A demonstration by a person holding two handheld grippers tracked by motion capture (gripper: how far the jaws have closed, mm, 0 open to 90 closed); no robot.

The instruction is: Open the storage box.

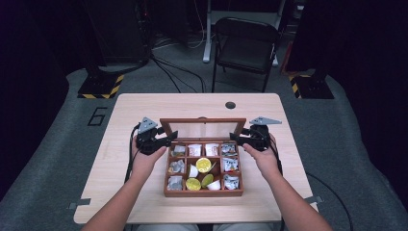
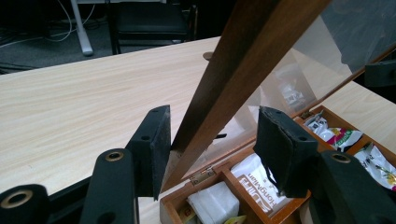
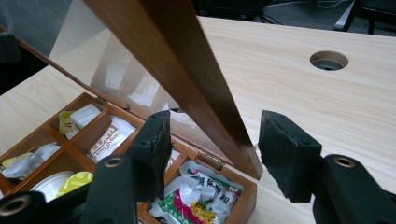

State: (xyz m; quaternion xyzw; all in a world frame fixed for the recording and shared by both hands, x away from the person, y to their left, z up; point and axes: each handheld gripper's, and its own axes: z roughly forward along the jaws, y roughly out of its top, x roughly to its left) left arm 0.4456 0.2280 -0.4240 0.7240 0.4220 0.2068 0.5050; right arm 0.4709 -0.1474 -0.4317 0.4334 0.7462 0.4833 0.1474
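A wooden compartment box point(image 1: 203, 193) sits at the middle of the table, its glass-paned lid point(image 1: 203, 121) raised and leaning back. Sachets, white cups and yellow-topped pods fill the compartments. My left gripper point(image 1: 169, 138) is at the lid's left side; in the left gripper view the lid's wooden rail point(image 2: 233, 60) runs between the spread jaws point(image 2: 212, 126), close to one pad and apart from the other. My right gripper point(image 1: 236, 138) mirrors it at the lid's right side, where the rail point(image 3: 187, 70) passes between its jaws point(image 3: 215, 135) and neither pad clearly presses on it.
The light wooden table point(image 1: 144, 106) has a round cable hole point(image 1: 230, 105) behind the box. A black folding chair point(image 1: 245, 43) stands beyond the far edge, with cables on the floor. Bare tabletop lies on both sides of the box.
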